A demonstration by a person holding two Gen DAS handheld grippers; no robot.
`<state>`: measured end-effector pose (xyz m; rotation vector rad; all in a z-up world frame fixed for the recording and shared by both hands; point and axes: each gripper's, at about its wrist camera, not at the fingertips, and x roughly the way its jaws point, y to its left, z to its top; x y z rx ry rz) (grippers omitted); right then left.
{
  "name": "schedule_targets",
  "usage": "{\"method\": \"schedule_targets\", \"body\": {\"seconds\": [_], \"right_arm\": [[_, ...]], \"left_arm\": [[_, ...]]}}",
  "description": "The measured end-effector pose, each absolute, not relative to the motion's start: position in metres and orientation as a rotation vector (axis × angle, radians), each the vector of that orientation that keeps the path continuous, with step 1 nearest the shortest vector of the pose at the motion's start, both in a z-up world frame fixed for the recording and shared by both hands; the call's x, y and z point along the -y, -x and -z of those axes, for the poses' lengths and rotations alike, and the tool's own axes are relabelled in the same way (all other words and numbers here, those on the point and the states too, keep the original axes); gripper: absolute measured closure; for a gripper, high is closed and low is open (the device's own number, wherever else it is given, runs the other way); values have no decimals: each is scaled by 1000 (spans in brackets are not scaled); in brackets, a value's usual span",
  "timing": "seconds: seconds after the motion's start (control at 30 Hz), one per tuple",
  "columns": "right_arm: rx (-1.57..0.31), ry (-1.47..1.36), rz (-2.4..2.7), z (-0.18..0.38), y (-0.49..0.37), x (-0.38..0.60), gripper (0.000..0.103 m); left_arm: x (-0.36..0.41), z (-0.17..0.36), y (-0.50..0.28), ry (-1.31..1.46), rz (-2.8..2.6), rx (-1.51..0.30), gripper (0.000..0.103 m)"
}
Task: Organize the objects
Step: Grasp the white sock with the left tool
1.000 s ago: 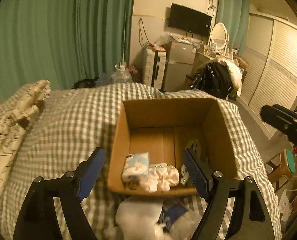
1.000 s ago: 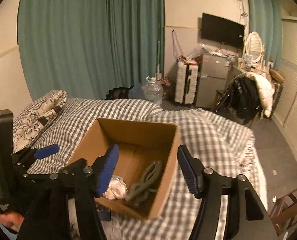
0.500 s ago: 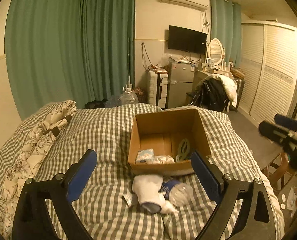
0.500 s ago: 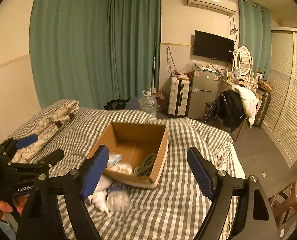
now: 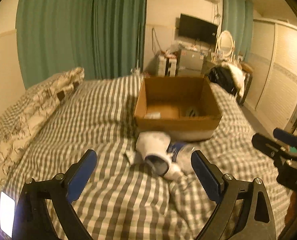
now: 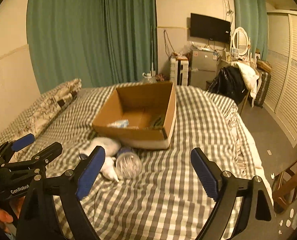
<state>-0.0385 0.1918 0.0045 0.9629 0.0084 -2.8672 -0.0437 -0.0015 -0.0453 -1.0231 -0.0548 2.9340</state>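
Both tongs spread wide and empty: left tongs [image 5: 144,175] with nothing between the pads, right tongs [image 6: 147,173] likewise bare, its jaws just opened wider with only bedding showing in the gap. Loose pile lying on the checked bed [image 5: 84,120], just in front of the near wall of the cardboard box [image 5: 176,122], toward the foot-side edge rather than the pillow edge. In that pile: a white sock-like bundle [image 5: 154,147], and touching it on the right a clear round jar [image 6: 128,165] on its side, long axis running roughly from the box toward the tongs, open face near. Pile straight ahead of the left tongs, centred in its gap; from the right tongs, off to the left, near the left pad. Left hand judged better placed for the bundle. Box already holding a pale packet [image 6: 119,123] and a dark tool-like thing.
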Motion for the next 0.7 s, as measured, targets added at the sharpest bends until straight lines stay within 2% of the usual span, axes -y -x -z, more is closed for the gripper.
{"method": "schedule_targets", "body": {"seconds": [0.27,0.57,0.63,0.67,0.7], "right_arm": [[-62,-1089,2837,37,60,-186,15],[-79,-1197,2796,68,83,-183,15],[-72,-1215,2784,72,87,-184,15],[-64,-1222,2778,74,89,-186,15],[-55,-1232,2778,76,91,-188,15]], "left_arm": [[-7,92,63,1194,-2847,40,5],[-25,102,113,1231,-2802,-29,6],[-29,107,127,1266,-2792,-55,9],[-30,110,133,1281,-2776,-54,17],[-31,113,139,1297,-2753,-43,31]]}}
